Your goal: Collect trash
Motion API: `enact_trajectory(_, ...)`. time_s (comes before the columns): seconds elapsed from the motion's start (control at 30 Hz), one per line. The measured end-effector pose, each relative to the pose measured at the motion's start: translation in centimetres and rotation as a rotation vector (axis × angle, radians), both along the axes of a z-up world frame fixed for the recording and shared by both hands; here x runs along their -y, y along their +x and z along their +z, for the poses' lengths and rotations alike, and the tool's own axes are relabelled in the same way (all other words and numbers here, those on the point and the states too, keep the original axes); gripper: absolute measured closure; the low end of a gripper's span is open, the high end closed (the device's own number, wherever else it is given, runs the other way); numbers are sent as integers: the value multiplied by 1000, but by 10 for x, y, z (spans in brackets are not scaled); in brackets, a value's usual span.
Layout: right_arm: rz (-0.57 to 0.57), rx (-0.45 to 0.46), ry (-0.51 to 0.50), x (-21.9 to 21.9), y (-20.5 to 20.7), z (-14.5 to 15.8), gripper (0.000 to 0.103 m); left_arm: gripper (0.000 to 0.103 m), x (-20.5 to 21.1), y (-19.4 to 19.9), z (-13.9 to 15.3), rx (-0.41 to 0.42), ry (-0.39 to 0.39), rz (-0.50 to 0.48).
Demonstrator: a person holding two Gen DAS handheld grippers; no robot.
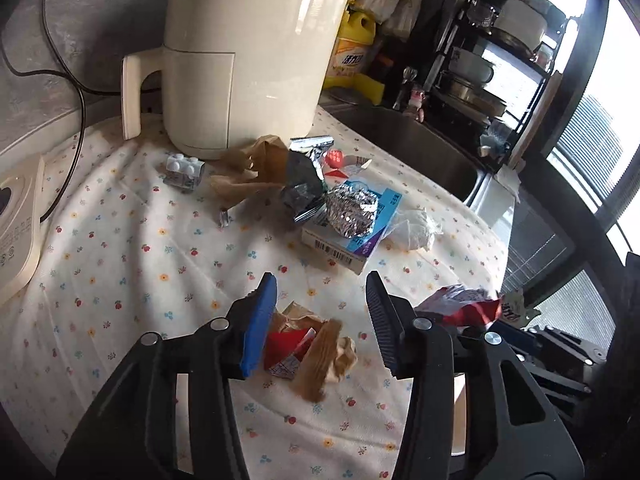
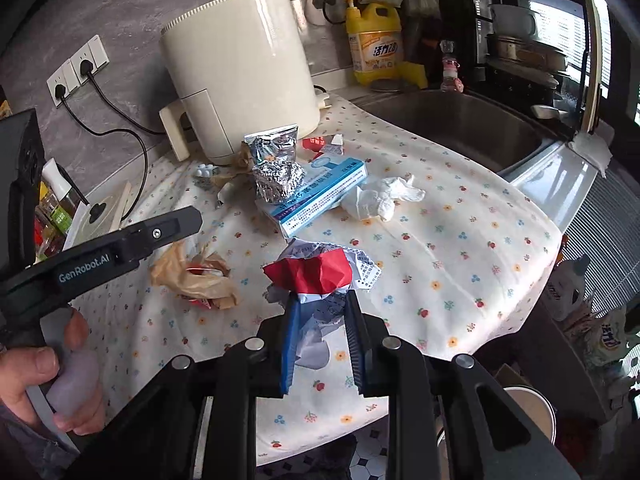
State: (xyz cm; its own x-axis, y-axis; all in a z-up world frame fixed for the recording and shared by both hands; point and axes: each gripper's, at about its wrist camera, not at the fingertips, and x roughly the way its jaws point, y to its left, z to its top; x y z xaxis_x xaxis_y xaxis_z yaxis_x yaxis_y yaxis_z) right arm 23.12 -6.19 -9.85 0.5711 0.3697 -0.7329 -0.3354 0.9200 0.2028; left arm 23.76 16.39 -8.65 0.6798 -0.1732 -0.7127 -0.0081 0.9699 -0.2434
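Counted on the counter: one air fryer point(image 2: 240, 76), one foil ball point(image 2: 279, 182), one blue box point(image 2: 320, 196), one tissue point(image 2: 380, 198), two brown paper wads point(image 2: 192, 276).

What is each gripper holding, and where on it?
Right gripper pinches the red-and-white wrapper by its crumpled lower end. Left gripper is open, holding nothing.

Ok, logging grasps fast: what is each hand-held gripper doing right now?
Left hand-held gripper: open, jaws either side of the crumpled brown paper and red wrapper, not gripping.
Right hand-held gripper: shut on the crumpled red-and-white paper wrapper.
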Motion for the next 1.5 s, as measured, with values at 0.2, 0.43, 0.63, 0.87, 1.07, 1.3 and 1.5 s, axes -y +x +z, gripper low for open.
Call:
enact_trajectory(0.2,-7,-15,1,1,-3,-5,80,58,-8,-4,-21,-78,11,13)
enact_trajectory(0.43,16,-18,5,-8,-5,-7,80,56,-7,-18,-20,-64,2,-7)
enact_trajectory(0.63,27,-17,-2,-7,-10,-8,79,49,-10,-11,-32,-111,-10,26)
enact_trajectory(0.87,-4,-13,-11,6,-10,-5,79,74,0,7,-38,-141,6,12)
enact_trajectory(1.07,-40,6,-10,19,-8,2,80,89,8,12,-16,-67,-16,-13)
enact_trajectory(1.3,-70,39,-4,34,-9,15,80,88,18,15,20,42,-52,-52)
enact_trajectory(1.5,-94,58,4,49,-13,23,80,88,33,9,40,99,-64,-81)
